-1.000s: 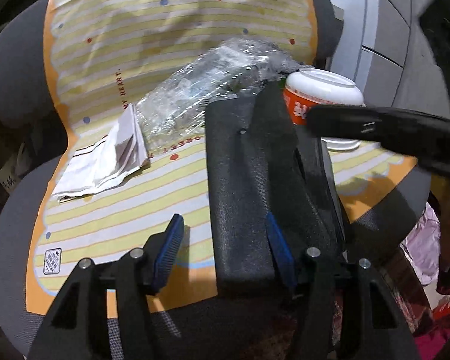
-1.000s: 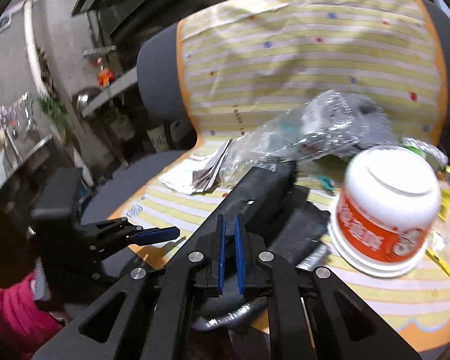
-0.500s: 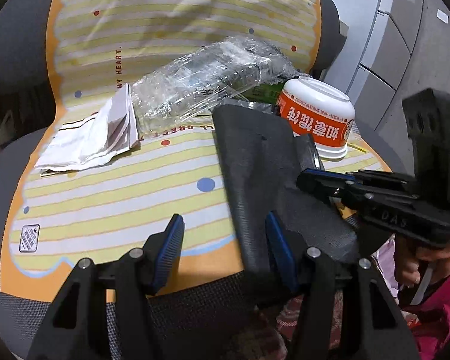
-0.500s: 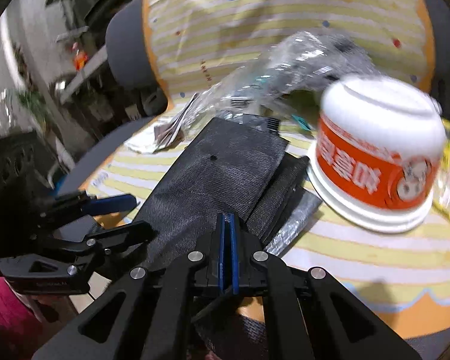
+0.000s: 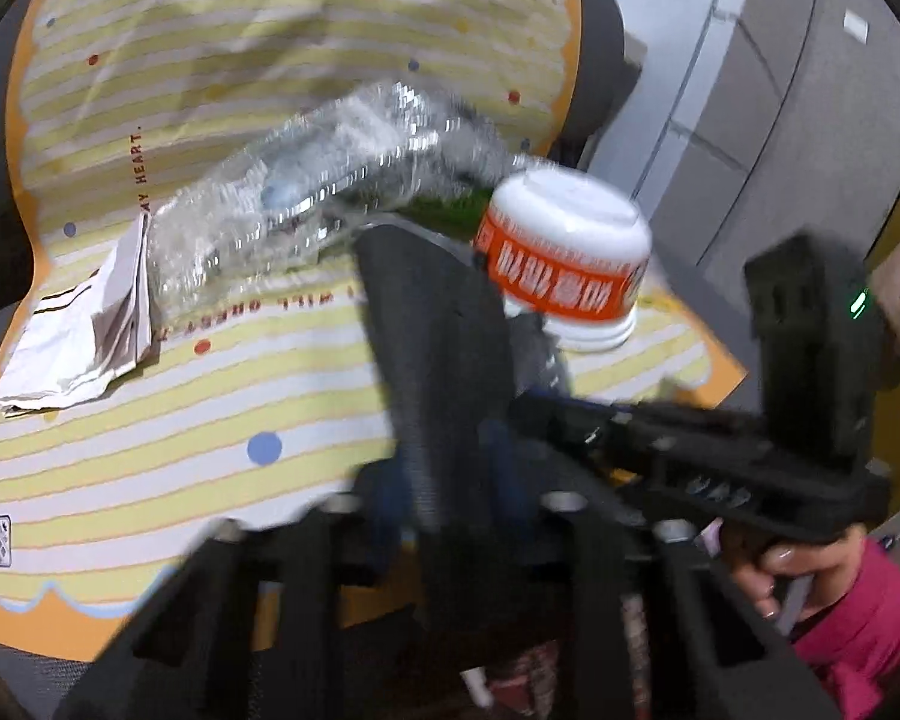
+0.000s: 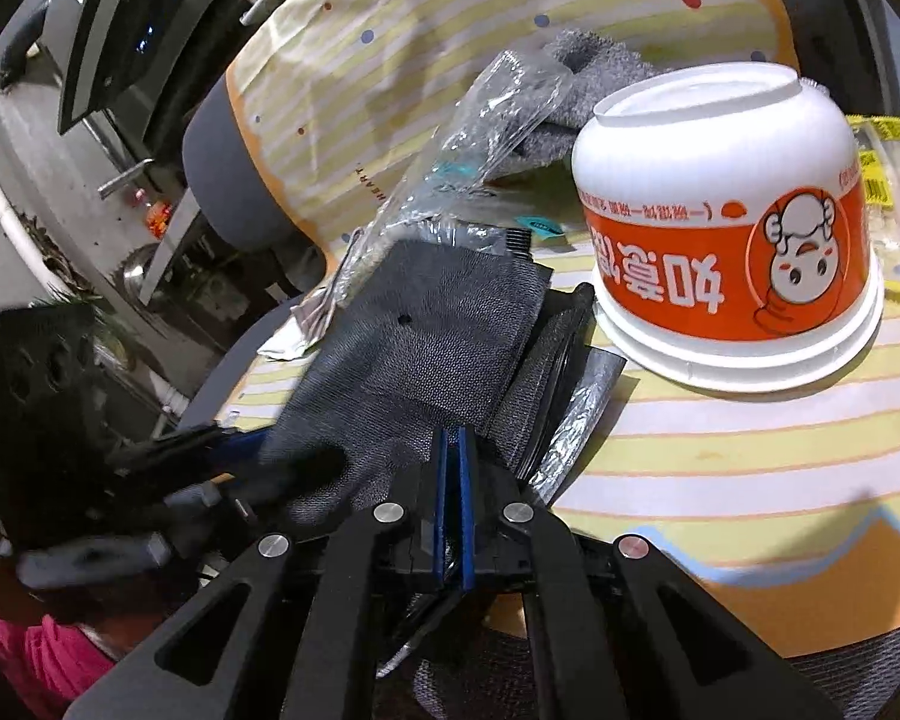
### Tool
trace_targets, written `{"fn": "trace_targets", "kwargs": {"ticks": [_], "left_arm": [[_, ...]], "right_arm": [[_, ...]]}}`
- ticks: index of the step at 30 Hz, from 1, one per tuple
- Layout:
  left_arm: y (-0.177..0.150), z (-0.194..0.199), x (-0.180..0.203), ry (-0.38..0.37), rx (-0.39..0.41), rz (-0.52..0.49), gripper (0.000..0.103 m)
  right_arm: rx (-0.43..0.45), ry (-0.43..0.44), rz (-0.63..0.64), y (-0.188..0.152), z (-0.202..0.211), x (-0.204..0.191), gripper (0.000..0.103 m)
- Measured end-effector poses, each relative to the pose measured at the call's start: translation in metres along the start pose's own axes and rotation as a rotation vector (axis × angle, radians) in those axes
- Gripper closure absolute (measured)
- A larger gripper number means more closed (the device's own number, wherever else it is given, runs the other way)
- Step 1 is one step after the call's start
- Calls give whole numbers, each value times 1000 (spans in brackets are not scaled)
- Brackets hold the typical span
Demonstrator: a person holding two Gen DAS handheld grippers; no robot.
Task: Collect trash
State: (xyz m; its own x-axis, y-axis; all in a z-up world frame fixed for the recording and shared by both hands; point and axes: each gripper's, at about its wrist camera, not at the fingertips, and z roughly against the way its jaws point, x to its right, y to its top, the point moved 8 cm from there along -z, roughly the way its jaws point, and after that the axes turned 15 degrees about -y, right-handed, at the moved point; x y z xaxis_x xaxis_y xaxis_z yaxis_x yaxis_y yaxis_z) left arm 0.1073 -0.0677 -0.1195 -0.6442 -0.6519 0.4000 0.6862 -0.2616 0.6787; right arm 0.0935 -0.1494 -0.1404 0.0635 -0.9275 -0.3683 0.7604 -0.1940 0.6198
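Note:
A folded black trash bag [image 5: 432, 324] [image 6: 426, 354] lies on the chair's striped yellow cushion [image 5: 168, 396]. My left gripper [image 5: 444, 498] has closed on the bag's near edge; the view is blurred. My right gripper [image 6: 450, 468] is shut on the same bag's edge and also shows in the left wrist view [image 5: 546, 414]. An upside-down orange and white noodle bowl [image 6: 726, 252] [image 5: 564, 258] stands right of the bag. A crumpled clear plastic bottle [image 5: 306, 204] and a white paper wrapper [image 5: 84, 336] lie behind and to the left.
A grey cloth [image 6: 588, 90] lies behind the bowl. Yellow-printed clear packaging [image 6: 888, 180] sits at the right edge. Grey cabinets [image 5: 780, 90] stand right of the chair. A monitor [image 6: 120, 30] and floor clutter are to the left.
My left gripper's jaws have narrowed from wide open onto the black bag. My right gripper has stayed shut on the bag and shifted closer to the bowl.

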Motion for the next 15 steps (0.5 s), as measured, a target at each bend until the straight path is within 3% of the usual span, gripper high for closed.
{"fn": "trace_targets", "kwargs": {"ticks": [1, 6, 7, 8, 10, 15], "left_arm": [[2, 3, 3, -16, 5, 2, 97], [9, 38, 19, 51, 98, -58, 100], [10, 49, 18, 69, 124, -52, 100], [12, 63, 15, 93, 156, -42, 100], [14, 90, 9, 149, 217, -32, 100], [12, 169, -24, 350, 391, 27, 100]], "right_arm": [[1, -2, 9, 1, 3, -1, 96], [117, -67, 82, 20, 42, -12, 90], [139, -71, 91, 23, 49, -14, 84], [163, -80, 102, 26, 57, -17, 72], [204, -97, 128, 35, 70, -26, 62], [197, -91, 190, 48, 60, -66, 56]]}}
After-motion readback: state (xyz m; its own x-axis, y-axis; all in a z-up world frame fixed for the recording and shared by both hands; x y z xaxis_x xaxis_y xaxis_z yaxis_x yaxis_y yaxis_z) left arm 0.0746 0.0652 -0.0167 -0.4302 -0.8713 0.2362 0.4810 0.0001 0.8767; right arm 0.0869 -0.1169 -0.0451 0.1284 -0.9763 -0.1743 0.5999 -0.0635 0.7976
